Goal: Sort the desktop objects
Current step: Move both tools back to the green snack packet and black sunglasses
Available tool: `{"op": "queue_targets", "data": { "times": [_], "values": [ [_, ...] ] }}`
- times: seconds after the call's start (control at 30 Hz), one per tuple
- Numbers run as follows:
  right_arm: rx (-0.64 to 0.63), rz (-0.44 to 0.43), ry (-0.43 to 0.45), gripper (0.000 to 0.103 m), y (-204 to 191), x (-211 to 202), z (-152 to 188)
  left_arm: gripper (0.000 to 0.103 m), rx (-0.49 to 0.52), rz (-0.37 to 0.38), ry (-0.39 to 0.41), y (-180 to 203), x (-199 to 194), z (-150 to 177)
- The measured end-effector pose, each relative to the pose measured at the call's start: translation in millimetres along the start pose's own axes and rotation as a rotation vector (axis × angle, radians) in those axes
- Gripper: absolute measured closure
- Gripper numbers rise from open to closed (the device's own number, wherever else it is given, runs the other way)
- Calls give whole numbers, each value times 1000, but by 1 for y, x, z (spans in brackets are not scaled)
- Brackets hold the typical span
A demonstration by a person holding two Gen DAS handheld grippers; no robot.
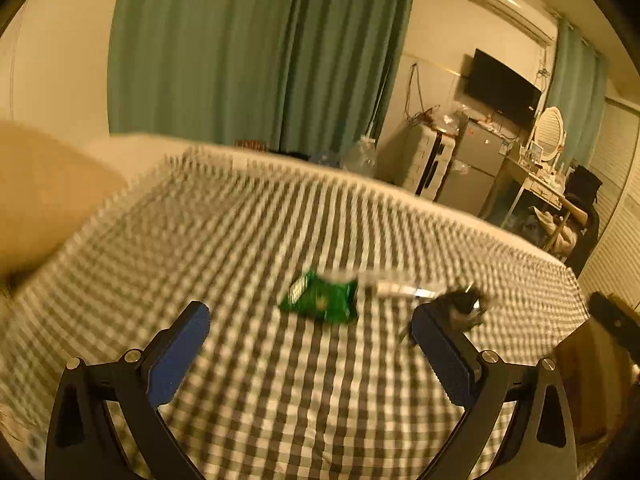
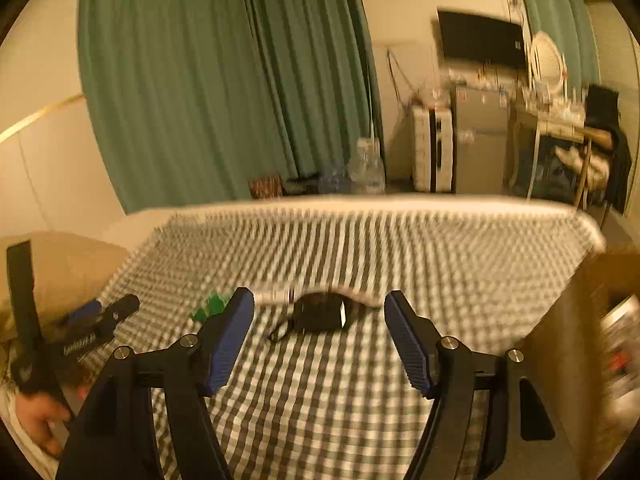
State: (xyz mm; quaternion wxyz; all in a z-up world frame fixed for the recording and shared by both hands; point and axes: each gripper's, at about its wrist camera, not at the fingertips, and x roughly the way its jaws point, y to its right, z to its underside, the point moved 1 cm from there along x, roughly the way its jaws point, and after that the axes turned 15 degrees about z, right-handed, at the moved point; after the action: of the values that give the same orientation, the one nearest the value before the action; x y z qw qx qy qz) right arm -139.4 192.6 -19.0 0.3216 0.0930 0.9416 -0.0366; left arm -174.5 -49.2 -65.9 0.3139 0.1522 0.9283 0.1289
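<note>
- Your left gripper (image 1: 310,330) stands spread wide with nothing between its blue pads; the green snack packet (image 1: 320,300) lies on the cloth just ahead of the gap, untouched.
- Your right gripper (image 2: 319,322) is parted too, gripping nothing; the small black object (image 2: 322,312) sits just beyond its fingertips, centred on the gap.
- A pale tube-like thing (image 1: 394,287), too blurred to name, lies behind both objects.
- Everything rests on a grey-and-white checked cloth (image 1: 248,240) over a table.
- A cardboard box (image 2: 576,332) stands at the table's right edge.
- Beyond hang green curtains (image 1: 256,48); a dark screen (image 1: 502,86) is on the wall.
</note>
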Motion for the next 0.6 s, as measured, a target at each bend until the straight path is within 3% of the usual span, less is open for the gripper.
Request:
{"op": "queue_targets", "data": {
  "times": [0.13, 0.2, 0.33, 0.43, 0.6],
  "values": [
    [-14, 18, -83, 27, -8, 50, 11, 0, 67, 3, -58, -3, 43, 21],
    [-15, 11, -105, 26, -8, 70, 11, 0, 116, 8, -66, -3, 60, 22],
    [-50, 8, -138, 23, -16, 105, 12, 0, 190, 91, -98, -2, 96, 16],
    [-74, 24, -151, 23, -28, 127, 12, 0, 242, 85, -110, 0, 113, 14],
    [-87, 33, -161, 22, -43, 151, 15, 0, 191, 104, -171, -6, 138, 9]
  ]
}}
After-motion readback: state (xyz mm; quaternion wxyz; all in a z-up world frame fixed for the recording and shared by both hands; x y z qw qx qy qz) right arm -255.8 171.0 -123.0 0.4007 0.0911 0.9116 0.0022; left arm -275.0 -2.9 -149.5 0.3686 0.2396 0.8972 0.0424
